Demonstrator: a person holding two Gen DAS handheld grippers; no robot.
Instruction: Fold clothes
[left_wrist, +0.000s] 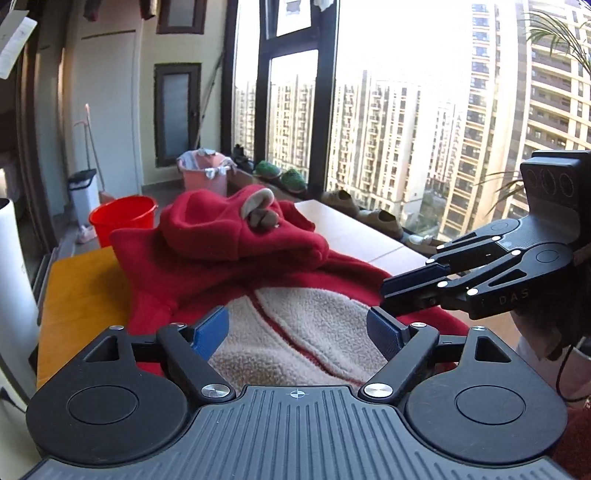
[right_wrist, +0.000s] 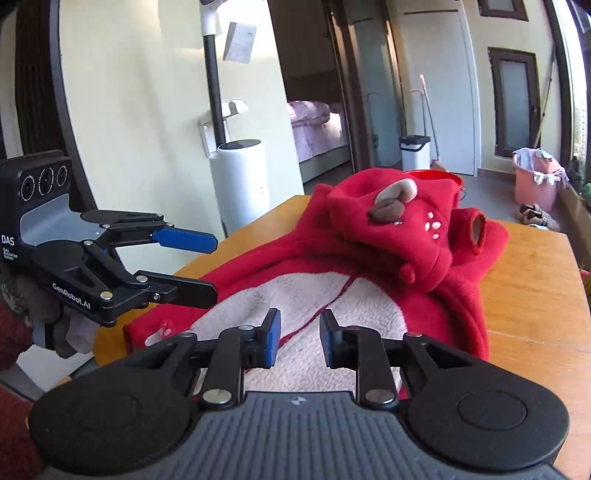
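Hovering over the suit (right_wrist: 369, 295) with both grippers, holding nothing. Keeping the left gripper (left_wrist: 299, 328) with jaws wide apart and empty above the cream belly panel. Keeping the right gripper (right_wrist: 299, 332) with jaws only narrowly apart, clamping nothing, pointing down at the red seam through the belly.

Looking at the suit lying on its back across the table (right_wrist: 535, 295), with the hood (right_wrist: 388, 206) flopped down over the chest and a sleeve (right_wrist: 476, 229) bunching just beside it on the far side.

Judging the risks from here:

- Likely risking a shallow pinch with the right gripper: going into thick fleece with so narrow a gap, catching only the top layer or slipping off the pile.
- Possibly dragging the whole suit instead of folding it: pulling on one edge while nothing is pinning the other, with the near hem already lying at the table edge.
- Possibly tipping the hood and sleeve out of place: lifting the body under that loose heap, and so ending with a lumpy fold.
- Risking a knock between the two grippers: working just beside each other over the same panel and closing in on one spot.
- Perhaps snagging the seam or the small ear on the hood while sweeping across.
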